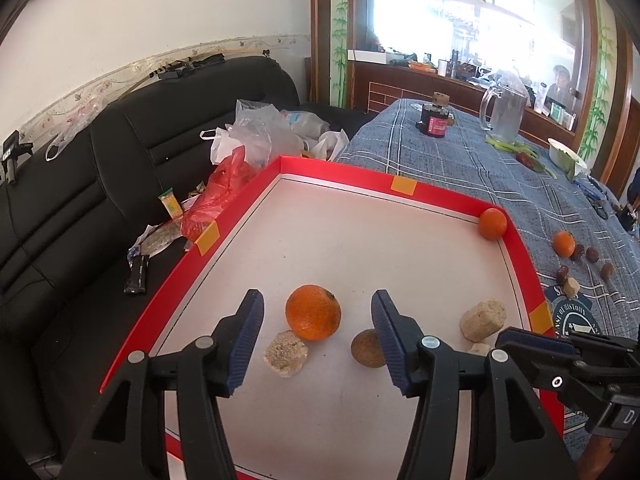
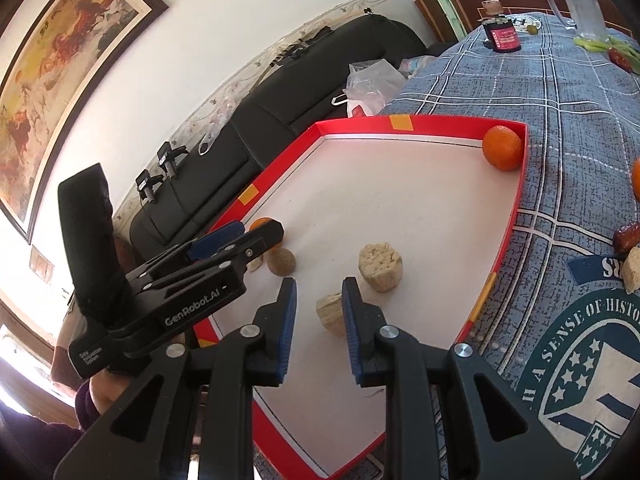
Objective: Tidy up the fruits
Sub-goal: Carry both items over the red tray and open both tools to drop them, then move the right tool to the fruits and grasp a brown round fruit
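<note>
The orange [image 1: 313, 317] sits in the red tray [image 1: 340, 168], between the spread fingers of the left gripper [image 1: 316, 342]; round, firm, likely to roll; grip across its middle; right gripper [image 2: 319, 326] parted, empty.

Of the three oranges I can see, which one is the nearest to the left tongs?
The orange between the open left tongs, mid-tray. The second orange sits in the tray's far right corner; the third lies outside on the cloth.
</note>
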Demonstrator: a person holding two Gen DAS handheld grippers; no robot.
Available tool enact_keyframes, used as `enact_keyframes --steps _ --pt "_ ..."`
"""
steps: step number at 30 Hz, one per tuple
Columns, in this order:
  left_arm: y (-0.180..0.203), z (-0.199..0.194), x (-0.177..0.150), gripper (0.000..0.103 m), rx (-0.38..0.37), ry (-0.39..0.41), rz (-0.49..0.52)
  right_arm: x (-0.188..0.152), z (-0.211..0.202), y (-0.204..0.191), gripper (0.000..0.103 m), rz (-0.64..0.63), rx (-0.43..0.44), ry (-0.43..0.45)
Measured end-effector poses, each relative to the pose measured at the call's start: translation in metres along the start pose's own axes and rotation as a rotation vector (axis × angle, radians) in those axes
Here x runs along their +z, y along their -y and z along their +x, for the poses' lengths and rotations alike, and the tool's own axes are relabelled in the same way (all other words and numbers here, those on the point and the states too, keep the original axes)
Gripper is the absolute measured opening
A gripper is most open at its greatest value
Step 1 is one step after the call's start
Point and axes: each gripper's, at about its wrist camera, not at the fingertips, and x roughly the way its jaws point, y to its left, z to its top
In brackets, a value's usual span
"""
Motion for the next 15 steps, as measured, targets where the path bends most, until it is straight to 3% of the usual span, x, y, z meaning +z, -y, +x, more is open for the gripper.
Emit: enact_keyframes --steps 7,15 --pt "0.002 -0.003 0.000 0.056 0.003 0.002 0.008 0.001 -0.020 0.005 0.026 0.008 0.011 0.059" --pt "0.016 -0.011 0.000 0.057 -0.009 0.013 0.038 0.003 -0.068 0.039 0.026 0.077 -0.052 0.156"
